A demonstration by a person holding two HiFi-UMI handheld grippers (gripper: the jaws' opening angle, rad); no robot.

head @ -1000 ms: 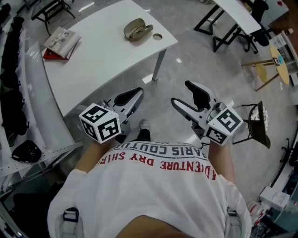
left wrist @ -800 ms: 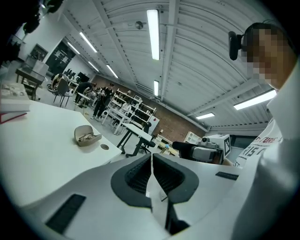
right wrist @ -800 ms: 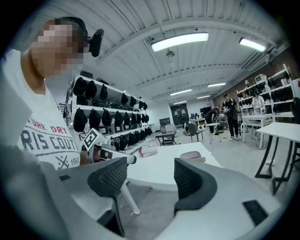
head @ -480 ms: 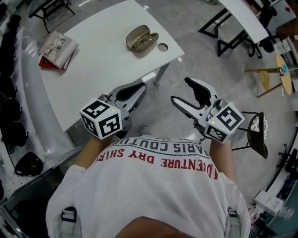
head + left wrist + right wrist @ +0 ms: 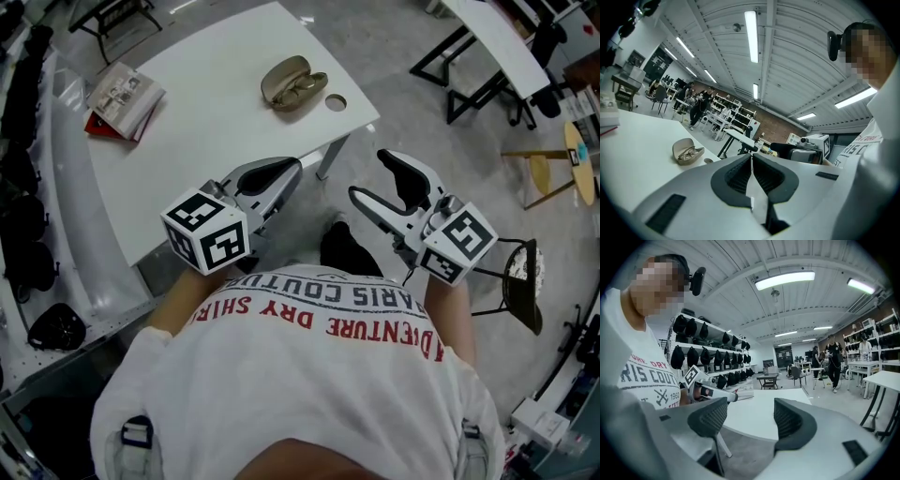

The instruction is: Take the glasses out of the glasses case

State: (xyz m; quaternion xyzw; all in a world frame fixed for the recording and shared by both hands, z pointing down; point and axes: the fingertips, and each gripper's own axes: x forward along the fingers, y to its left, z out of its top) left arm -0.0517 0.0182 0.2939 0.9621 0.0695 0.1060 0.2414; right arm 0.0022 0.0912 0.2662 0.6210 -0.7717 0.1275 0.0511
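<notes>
Seemingly short of the first reach, a person in a white printed shirt stands off the near edge of a white table [image 5: 216, 122], a gripper in each hand and both well apart from the work. The glasses case [image 5: 293, 82] lies open close to the table's corner on the right gripper's side, just beside a round cable hole [image 5: 335, 101], with the glasses [image 5: 690, 152] resting inside it; a red-edged booklet [image 5: 122, 91] sits near the opposite edge. The left gripper [image 5: 277, 176] has its jaws pressed together on nothing, while the right gripper [image 5: 371, 174] holds its jaws wide apart, nothing between them but a look at the table and the room beyond. The risks look plain enough. The case sits loose and close to a corner, so a pull on the glasses with one gripper alone could drag the whole case along, or nudge it over the edge. The shut left jaws would have to part before they could steady the case; arriving shut, they would only shove it. The frames look thin — a grip on a lens or a hard squeeze on an arm could scratch or bend them, and a catch against the lid could tip the case over.
</notes>
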